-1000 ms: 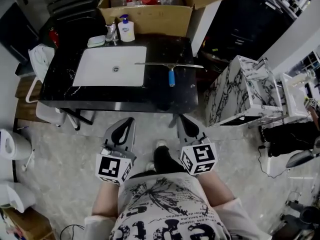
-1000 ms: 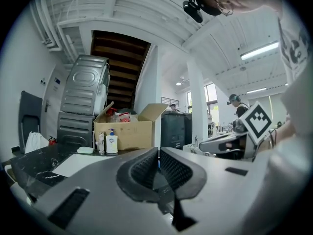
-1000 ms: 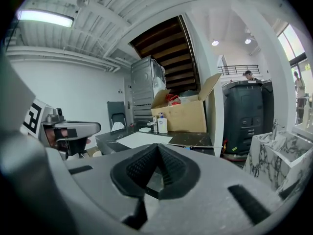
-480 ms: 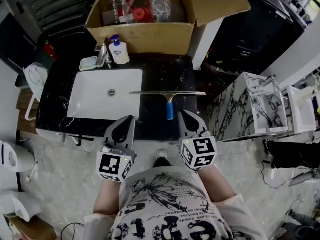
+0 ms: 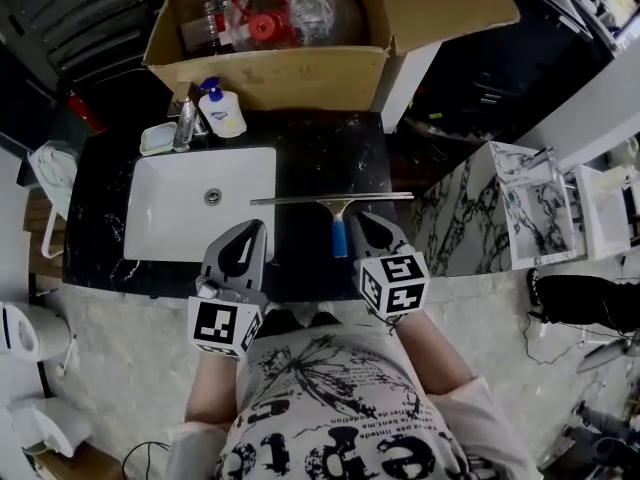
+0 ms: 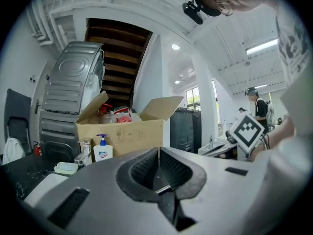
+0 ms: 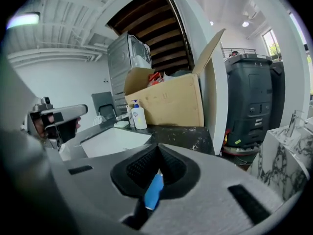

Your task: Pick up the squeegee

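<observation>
The squeegee (image 5: 331, 199) lies on the black counter (image 5: 330, 158), right of the sink, its long metal blade across and its blue handle (image 5: 340, 236) pointing toward me. My right gripper (image 5: 359, 220) hovers just right of that handle, jaws shut with nothing in them. In the right gripper view the blue handle (image 7: 154, 191) shows below the shut right gripper (image 7: 157, 148). My left gripper (image 5: 254, 228) is over the counter's front edge, left of the handle by the sink's corner, and is also shut and empty. In the left gripper view the left gripper (image 6: 159, 150) shows its jaws pressed together.
A white sink (image 5: 200, 216) fills the counter's left half, with a soap bottle (image 5: 222, 113), faucet (image 5: 185, 120) and soap dish (image 5: 158, 138) behind it. An open cardboard box (image 5: 270, 68) stands at the back. A marble-patterned block (image 5: 520, 208) sits to the right.
The person has walked up to the counter. Both grippers moved forward from over the floor to over the counter's front edge, the right one coming alongside the blue handle. Both stayed shut.
</observation>
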### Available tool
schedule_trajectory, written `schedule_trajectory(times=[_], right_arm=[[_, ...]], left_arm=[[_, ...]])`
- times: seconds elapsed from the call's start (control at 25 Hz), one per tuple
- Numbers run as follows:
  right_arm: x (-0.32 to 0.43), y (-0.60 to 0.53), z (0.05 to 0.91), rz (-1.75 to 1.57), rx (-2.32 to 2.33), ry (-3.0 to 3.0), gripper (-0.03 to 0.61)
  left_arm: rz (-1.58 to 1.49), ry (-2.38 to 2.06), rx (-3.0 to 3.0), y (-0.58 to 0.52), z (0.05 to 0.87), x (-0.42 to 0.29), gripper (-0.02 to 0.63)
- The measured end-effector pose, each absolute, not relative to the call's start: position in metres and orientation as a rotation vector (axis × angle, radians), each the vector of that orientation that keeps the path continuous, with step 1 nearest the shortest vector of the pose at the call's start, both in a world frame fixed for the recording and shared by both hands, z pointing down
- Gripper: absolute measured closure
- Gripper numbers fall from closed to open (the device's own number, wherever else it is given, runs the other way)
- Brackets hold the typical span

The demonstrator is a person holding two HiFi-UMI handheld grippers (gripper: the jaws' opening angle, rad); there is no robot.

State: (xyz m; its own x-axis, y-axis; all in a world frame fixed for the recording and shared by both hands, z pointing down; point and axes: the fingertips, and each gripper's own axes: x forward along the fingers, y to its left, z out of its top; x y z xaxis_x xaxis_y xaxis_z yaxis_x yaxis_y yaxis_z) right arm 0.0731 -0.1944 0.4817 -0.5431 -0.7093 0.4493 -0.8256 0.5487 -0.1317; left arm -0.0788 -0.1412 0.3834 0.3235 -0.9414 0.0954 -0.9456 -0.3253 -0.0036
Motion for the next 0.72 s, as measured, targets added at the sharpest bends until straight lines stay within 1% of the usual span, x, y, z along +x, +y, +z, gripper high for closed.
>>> schedule_trajectory(times=[0.2, 0.24, 0.28, 0.32, 0.4, 0.52, 0.72], right_arm=[[0.062, -0.196, 0.521, 0.585, 1.211, -2.272, 0.583], [0.06, -0.197, 0.528, 0.614, 1.208, -2.241, 0.567], [0.058, -0.199, 0.535, 0.643, 1.199, -2.213, 0.516], [0.056, -0.201, 0.543, 0.669, 1.19, -2.185, 0.487], [0.054, -0.204, 0.557, 0.717, 1.193, -2.125, 0.446], [0.056, -0.208, 0.579, 0.767, 1.229, -2.015, 0.403], [0.055, -0.218, 0.602, 0.792, 1.26, -1.902, 0.4]], left_arm=[[0.154, -1.71, 2.547, -0.158, 0.391, -0.097, 0.601], [0.161, -1.699, 2.553, -0.161, 0.389, -0.101, 0.601], [0.167, -1.691, 2.56, -0.165, 0.388, -0.104, 0.601], [0.17, -1.685, 2.568, -0.169, 0.388, -0.108, 0.601], [0.173, -1.659, 2.585, -0.173, 0.395, -0.113, 0.601], [0.191, -1.615, 2.583, -0.178, 0.404, -0.12, 0.601], [0.217, -1.583, 2.563, -0.19, 0.413, -0.133, 0.601]])
